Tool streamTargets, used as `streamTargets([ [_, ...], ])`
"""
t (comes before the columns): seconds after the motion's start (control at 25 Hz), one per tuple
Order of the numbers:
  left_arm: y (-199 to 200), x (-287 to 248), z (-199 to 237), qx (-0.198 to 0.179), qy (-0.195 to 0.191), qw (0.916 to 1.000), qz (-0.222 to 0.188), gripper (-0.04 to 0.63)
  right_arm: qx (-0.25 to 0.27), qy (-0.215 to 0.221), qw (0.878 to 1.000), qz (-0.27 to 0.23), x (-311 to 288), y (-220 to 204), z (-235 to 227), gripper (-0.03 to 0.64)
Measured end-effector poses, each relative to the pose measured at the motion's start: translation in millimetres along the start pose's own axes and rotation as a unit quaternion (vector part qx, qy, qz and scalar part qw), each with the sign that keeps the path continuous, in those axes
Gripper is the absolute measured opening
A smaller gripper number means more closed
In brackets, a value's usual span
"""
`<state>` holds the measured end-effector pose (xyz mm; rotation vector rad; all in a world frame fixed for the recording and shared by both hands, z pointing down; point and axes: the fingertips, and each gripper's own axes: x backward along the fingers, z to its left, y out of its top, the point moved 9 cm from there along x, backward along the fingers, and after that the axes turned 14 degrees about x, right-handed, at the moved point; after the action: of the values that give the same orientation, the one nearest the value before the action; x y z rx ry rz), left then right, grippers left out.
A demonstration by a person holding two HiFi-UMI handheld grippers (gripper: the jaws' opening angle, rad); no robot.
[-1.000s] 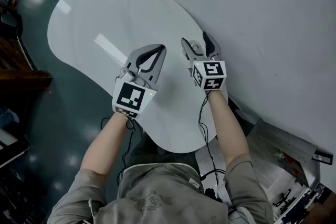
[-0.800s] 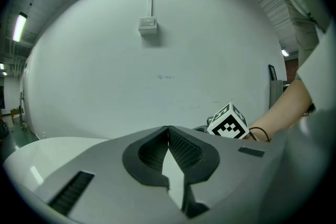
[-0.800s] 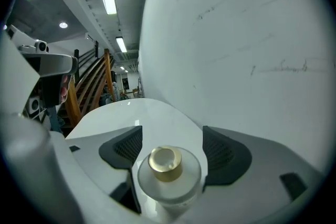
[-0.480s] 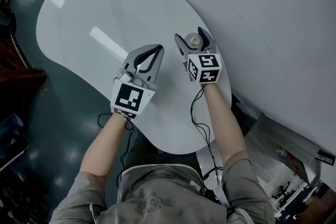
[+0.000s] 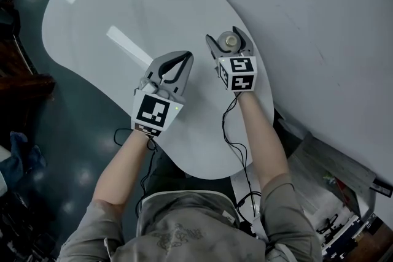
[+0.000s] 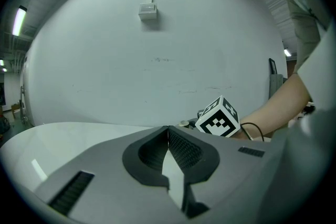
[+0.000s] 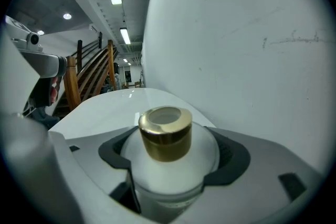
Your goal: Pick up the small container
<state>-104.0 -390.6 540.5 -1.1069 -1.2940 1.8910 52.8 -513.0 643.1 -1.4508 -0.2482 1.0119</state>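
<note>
The single small container (image 5: 230, 41), a white bottle with a gold cap (image 7: 165, 132), stood upright at the table's (image 5: 123, 3) edge next to the wall (image 5: 319, 9). Its base was hidden behind the tool. It sat between the jaws of the right tool (image 5: 227, 43), which had just been opening and were spread wide, one on either side of the bottle's shoulders. Whether the pads touched it could not be told.

Both bare forearms reached forward over the table's near edge, each hand carrying one tool angled slightly downward. That made two tools, each with one marker cube. The right forearm ran straight to the container's spot at the table's wall side.

The left tool (image 5: 184, 57) hovered over the table, further in from the wall than the right tool and just beside it. Its jaws were pressed together at the tips, with nothing between them.
</note>
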Motion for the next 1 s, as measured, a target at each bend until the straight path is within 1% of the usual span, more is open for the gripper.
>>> streamTargets([
  [0.12, -2, 4, -2, 0.001, 0.003, 1.0000, -0.001, 0.017, 0.007, -0.007, 1.000, 0.010, 1, 1, 1, 0.334],
  [0.24, 1, 8, -4, -0.001, 0.003, 1.0000, -0.004, 0.017, 0.000, 0.002, 1.000, 0.018, 7, 1, 4, 0.334],
  [0.32, 4, 12, -4, -0.004, 0.006, 1.0000, -0.006, 0.017, -0.011, 0.005, 1.000, 0.017, 16, 5, 6, 0.334],
  [0.4, 10, 17, -5, -0.004, 0.010, 0.9999, -0.007, 0.017, -0.010, 0.004, 1.000, 0.011, 27, 14, 8, 0.334],
  [0.6, 37, 33, -12, -0.013, 0.006, 0.9997, -0.019, 0.017, 0.007, 0.002, 1.000, -0.014, 58, 55, 12, 0.334],
  [0.76, 63, 49, -20, -0.020, 0.002, 0.9996, -0.020, 0.017, 0.018, -0.001, 1.000, -0.026, 91, 92, 14, 0.334],
  [1.0, 107, 81, -37, -0.044, 0.002, 0.9983, -0.038, 0.017, 0.019, -0.012, 0.999, -0.036, 147, 148, 15, 0.334],
])
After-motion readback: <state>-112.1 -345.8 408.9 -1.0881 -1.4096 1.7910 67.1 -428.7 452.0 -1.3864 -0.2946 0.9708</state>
